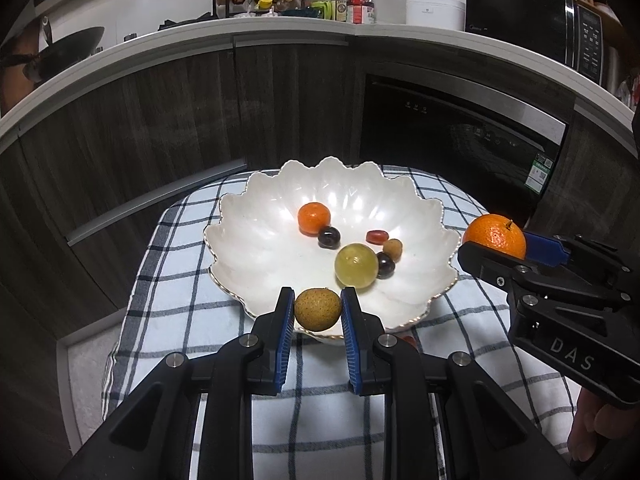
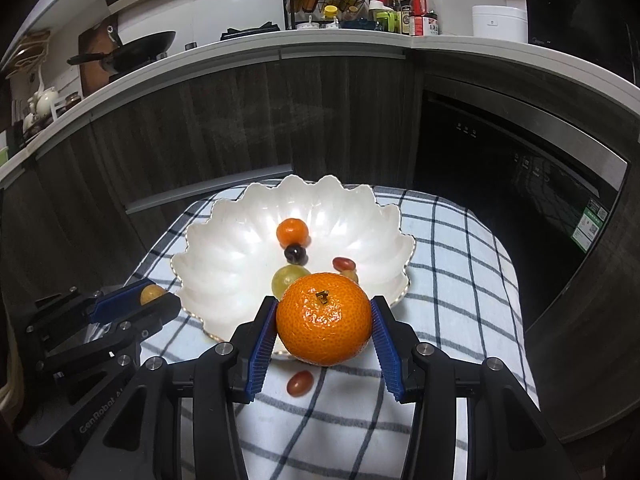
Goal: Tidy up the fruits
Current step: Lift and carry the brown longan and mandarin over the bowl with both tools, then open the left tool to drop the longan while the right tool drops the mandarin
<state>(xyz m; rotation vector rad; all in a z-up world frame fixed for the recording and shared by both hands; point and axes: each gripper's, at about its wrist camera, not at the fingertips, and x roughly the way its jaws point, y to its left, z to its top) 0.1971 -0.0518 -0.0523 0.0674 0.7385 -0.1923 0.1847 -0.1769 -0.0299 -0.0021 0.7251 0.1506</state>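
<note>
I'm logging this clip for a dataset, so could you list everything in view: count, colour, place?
bowl: one, white, scalloped, on the cloth
cloth: one, white with dark checks, under the bowl
small orange: one, orange, in the bowl
green fruit: one, yellow-green, in the bowl
dark berries: two, dark purple, in the bowl
tomatoes: two, red, one on the cloth, one in the bowl
microwave: one, black, on the counter
wok: one, black, on the counter
left gripper: jaws shut on a speckled brown fruit
right gripper: jaws shut on a big orange
</note>
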